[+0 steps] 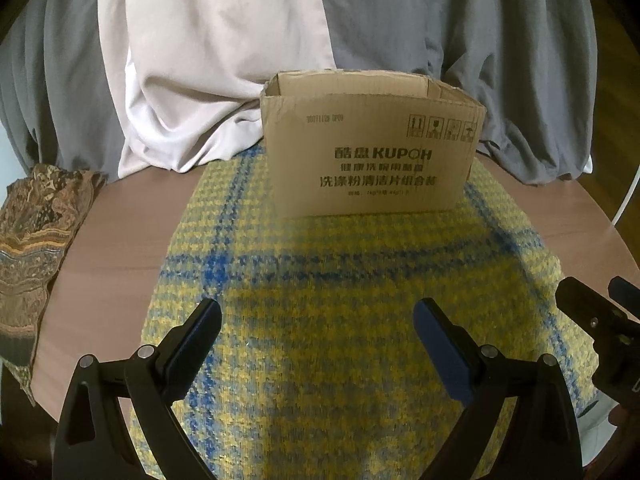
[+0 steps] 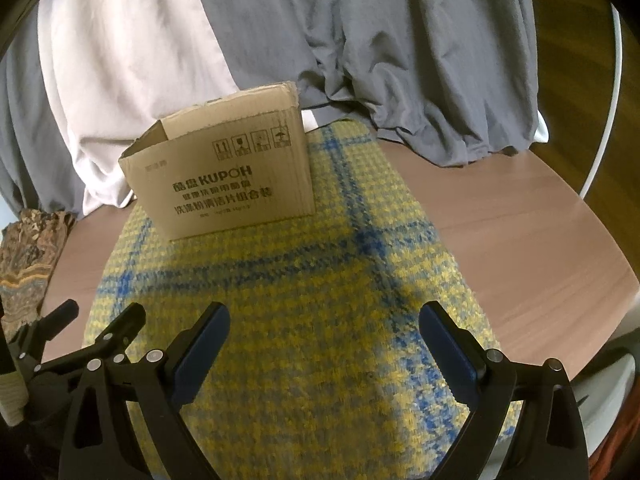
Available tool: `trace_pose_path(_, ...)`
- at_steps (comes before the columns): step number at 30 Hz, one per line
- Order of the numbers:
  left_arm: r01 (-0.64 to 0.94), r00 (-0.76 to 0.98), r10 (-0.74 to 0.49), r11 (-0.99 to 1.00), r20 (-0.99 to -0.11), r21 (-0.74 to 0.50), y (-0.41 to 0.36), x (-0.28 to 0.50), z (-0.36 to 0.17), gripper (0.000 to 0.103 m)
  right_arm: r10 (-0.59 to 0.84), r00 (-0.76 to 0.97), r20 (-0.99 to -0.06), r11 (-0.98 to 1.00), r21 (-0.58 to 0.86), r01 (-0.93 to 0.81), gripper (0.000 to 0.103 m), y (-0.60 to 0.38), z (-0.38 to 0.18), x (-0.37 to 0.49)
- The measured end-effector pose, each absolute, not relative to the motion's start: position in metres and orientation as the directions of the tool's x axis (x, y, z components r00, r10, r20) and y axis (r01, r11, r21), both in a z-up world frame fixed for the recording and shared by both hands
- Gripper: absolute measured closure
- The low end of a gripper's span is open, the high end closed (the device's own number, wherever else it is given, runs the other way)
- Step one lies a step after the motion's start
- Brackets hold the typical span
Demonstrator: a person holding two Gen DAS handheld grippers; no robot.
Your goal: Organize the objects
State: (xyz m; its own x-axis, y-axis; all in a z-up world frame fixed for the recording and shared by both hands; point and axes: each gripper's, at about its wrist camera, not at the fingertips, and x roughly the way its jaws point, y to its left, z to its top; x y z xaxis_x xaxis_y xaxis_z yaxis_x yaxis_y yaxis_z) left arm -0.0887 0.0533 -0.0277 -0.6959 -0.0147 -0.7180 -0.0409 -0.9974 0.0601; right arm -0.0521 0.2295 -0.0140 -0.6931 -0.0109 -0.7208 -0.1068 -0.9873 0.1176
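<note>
— So, where would you start with this tidy-up?

— From the big things down. The table [image 1: 120, 240] is nearly covered by the yellow-and-blue checked cloth [image 1: 320, 280], and the cardboard box [image 1: 372, 152] stands upright on the cloth's far end, top open, against the hanging sheets [image 1: 240, 20]. I'd judge the cloth is what gets handled first, since both claws hang over its near edge.

— And how to do it well?

— Pinch the near edge at two spread points, one claw each, and lift evenly. Mind that the box sits on the cloth: pull hard and it may tip or slide.

— How are the claws placed?

— The left gripper [image 1: 318, 312] is wide apart and holds nothing, pointing straight at the box. The right gripper [image 2: 324, 316] is just as wide and bare, just beside the left, angled so the box sits to its left.

— Anything else around?

— A folded patterned fabric [image 1: 36, 240] lies at the table's left edge, well apart from the cloth.
</note>
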Motion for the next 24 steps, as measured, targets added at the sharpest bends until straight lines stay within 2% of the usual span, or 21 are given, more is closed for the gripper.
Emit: trace_pose_path(24,-0.02,-0.679,-0.027,-0.998,-0.733,0.056,0.0473,-0.0823,-0.0356,0.005,0.011,-0.683,-0.731,-0.984,0.114,-0.137,0.007,0.2338,-0.0207,-0.0464)
